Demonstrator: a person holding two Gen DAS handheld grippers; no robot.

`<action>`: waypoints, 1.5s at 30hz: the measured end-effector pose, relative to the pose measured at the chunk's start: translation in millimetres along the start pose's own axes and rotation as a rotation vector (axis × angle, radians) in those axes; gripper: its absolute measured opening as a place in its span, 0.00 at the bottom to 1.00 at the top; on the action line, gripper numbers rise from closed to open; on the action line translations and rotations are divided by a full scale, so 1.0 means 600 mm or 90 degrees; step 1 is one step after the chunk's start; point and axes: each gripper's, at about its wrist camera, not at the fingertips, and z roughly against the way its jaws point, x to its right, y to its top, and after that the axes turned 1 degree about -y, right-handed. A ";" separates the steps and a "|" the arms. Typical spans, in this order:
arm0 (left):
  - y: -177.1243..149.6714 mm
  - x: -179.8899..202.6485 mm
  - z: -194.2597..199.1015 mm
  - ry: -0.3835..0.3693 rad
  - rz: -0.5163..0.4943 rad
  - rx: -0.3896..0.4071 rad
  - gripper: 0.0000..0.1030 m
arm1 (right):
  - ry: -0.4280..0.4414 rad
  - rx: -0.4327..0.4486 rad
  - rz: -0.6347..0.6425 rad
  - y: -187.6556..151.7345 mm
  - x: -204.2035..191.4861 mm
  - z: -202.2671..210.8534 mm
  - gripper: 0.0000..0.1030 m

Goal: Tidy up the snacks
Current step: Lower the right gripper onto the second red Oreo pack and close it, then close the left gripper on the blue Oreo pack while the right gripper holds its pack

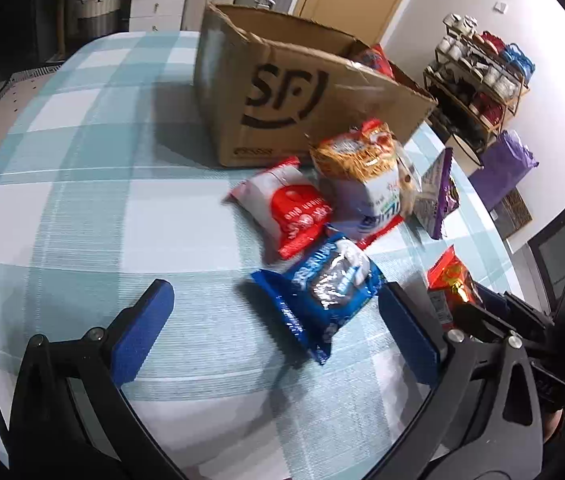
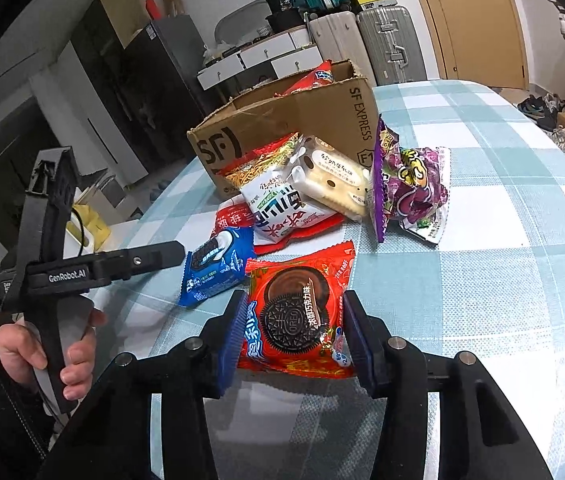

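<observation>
Your right claw (image 2: 293, 334) pinches the red Oreo pack (image 2: 297, 320) at lower centre; your left claw (image 1: 278, 320) stands spread by the blue Oreo pack (image 1: 320, 290).

A pale blue-and-white checked cloth (image 2: 482, 264) covers the bench. A brown carton (image 1: 282, 92) carries black lettering. Packets: red Oreo (image 2: 296, 320), blue Oreo (image 1: 318, 284), red-and-white (image 1: 286, 204), purple (image 2: 406, 184). Blue pads line the black fingers (image 2: 356, 340).
</observation>
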 end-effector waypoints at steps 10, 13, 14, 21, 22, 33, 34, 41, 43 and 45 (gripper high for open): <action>0.006 0.039 -0.049 -0.003 -0.017 -0.036 0.99 | 0.003 0.011 -0.020 -0.003 0.024 0.012 0.46; 0.008 0.050 -0.058 0.001 -0.030 -0.039 0.99 | 0.004 0.012 -0.029 -0.005 0.034 0.012 0.46; 0.009 0.054 -0.062 0.006 -0.035 -0.038 0.99 | 0.006 0.014 -0.031 -0.005 0.037 0.014 0.46; 0.006 0.093 -0.085 0.064 -0.091 -0.038 0.99 | 0.012 0.016 -0.047 -0.008 0.051 0.010 0.46; 0.004 0.098 -0.088 0.070 -0.098 -0.037 0.99 | 0.013 0.016 -0.048 -0.008 0.052 0.010 0.46; -0.007 0.162 -0.093 0.092 -0.176 -0.025 0.41 | 0.019 0.027 -0.052 -0.006 0.055 0.014 0.46; -0.005 0.166 -0.093 0.089 -0.178 -0.028 0.41 | 0.019 0.027 -0.053 -0.006 0.055 0.014 0.46; 0.003 0.176 -0.085 0.066 -0.168 -0.036 0.41 | 0.017 0.034 -0.052 -0.003 0.051 0.019 0.46; 0.004 0.183 -0.085 0.066 -0.168 -0.034 0.41 | 0.018 0.036 -0.051 -0.002 0.049 0.021 0.46; 0.002 0.170 -0.086 0.063 -0.167 -0.031 0.41 | 0.017 0.037 -0.049 -0.002 0.047 0.022 0.46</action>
